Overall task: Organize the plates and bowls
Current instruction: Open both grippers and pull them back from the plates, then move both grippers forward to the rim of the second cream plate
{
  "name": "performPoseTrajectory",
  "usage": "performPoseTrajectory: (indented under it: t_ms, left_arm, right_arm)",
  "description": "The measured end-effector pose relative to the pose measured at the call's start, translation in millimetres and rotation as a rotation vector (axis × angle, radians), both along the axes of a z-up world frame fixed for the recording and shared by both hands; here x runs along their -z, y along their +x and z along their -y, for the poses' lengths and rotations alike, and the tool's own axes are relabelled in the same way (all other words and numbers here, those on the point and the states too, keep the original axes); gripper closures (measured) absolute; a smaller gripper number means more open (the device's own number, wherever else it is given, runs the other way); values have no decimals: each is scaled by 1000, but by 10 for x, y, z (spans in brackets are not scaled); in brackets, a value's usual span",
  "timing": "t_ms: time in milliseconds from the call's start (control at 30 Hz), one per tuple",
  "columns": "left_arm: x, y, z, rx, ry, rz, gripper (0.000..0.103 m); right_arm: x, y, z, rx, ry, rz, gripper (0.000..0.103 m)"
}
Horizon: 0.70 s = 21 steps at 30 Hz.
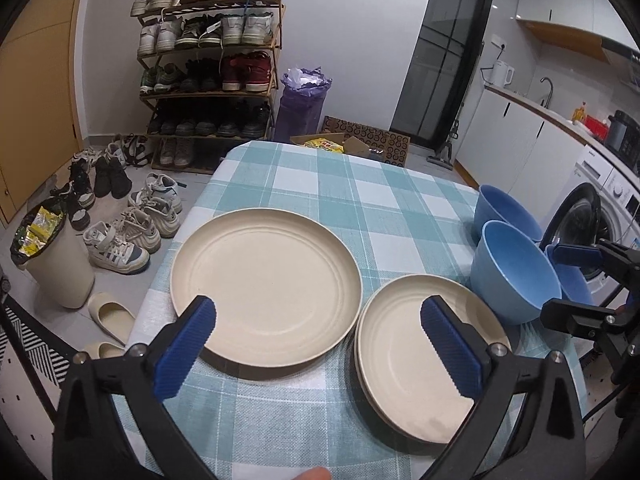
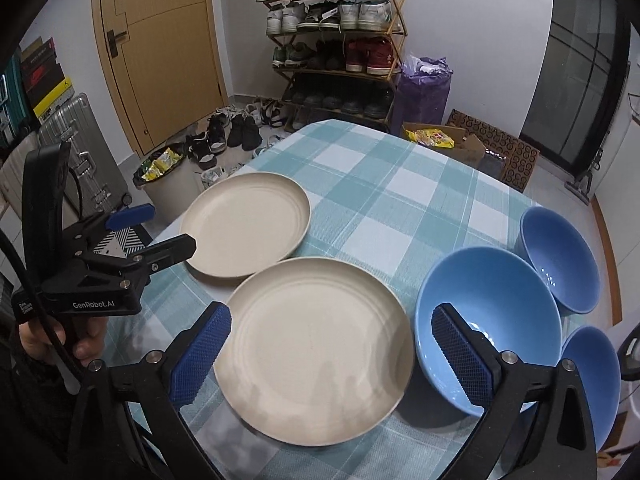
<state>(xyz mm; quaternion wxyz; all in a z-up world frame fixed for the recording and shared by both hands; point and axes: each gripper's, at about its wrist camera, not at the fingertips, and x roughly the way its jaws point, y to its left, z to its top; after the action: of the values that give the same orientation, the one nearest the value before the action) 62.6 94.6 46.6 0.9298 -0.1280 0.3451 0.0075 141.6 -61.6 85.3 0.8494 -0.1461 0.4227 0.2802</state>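
Both tongs are wide apart and holding nothing. The left tongs (image 1: 318, 330) hang low over the near edge of the worktop (image 1: 360, 196), which has a teal-and-white checked cloth on it. Between their blue pads (image 1: 188, 344) sits a single cream plate (image 1: 266, 288) on the left side. Just beside it, to the right, is a stack of cream plates (image 1: 404, 344); from the edge it looks like two or three, can't tell exactly.

The right tongs (image 2: 332, 354) hover over that stack (image 2: 316, 348), with one pad over the middle blue bowl (image 2: 488, 320). Three blue bowls in all, clustered at the right edge of the worktop: one farther back (image 2: 560, 258), the middle one, and a nearer one (image 2: 592, 376) partly cut off by the tongs. The bowls sit close together, all upright.

Behind the worktop there's a shoe rack (image 2: 336, 44) and a bin (image 1: 52, 256) on the floor.
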Motion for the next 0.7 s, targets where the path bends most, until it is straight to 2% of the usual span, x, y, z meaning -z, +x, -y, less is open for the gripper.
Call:
performPoseTrajectory:
  t_ms: [100,267,433,700]
  left_arm:
    - [-3,-6,-58,-23,-27,5,0]
    - [14,-3,-166,-83,-15,16,0]
    - [99,31,-292,-134,-36,4,0]
    - [217,88,-385,-184,-44,-23,0]
  right_arm:
    - [-43,8,-17,-5,20,8,1]
    - [-71,55,-59,4,45,21,1]
    - [-75,137,-142,9,68,18,1]
    - [38,254,-330,2,81,-7,1]
